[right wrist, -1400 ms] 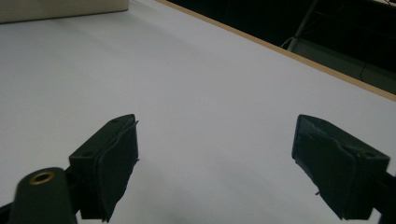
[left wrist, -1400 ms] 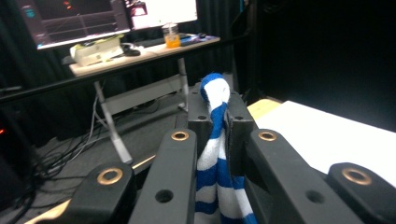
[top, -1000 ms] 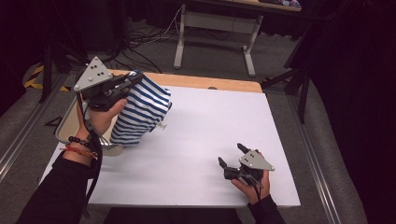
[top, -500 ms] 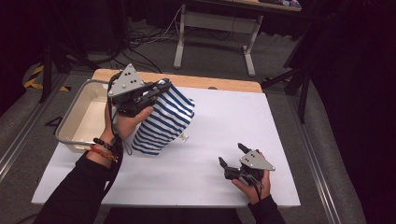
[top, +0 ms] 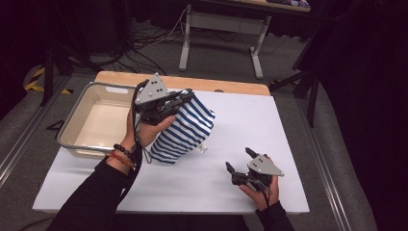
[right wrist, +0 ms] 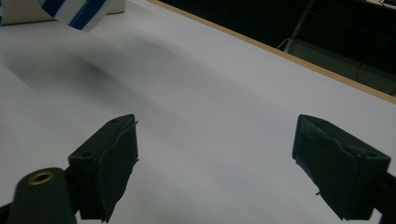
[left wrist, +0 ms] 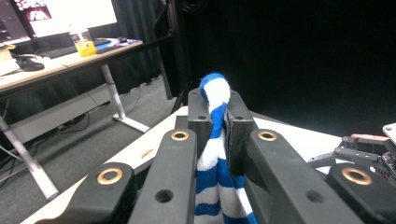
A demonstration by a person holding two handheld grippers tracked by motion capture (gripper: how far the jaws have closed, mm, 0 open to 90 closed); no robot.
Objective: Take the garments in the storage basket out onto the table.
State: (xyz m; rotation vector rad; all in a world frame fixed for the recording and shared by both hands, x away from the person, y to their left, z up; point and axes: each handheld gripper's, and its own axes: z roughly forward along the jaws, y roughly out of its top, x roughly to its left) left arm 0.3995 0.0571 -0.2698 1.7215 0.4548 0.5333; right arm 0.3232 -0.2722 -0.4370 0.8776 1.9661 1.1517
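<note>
Striped cloth (top: pixel 185 127) now farther right, clamped in left gripper (top: pixel 185 97); right gripper (top: pixel 239 161) apart.

The white surface (top: pixel 231 144) is brightly lit from overhead while the room around it lies dark. A soft, blurred shadow crosses it in the right gripper view; near fingers (right wrist: pixel 107 163) are out of focus.

Both grippers black – left gripper (top: pixel 179 98) and right gripper (top: pixel 239 161) each topped by a grey triangular plate, brass pivot bushings, black cable; black sleeves, red-and-black bead bracelets at 7 o'clock.
</note>
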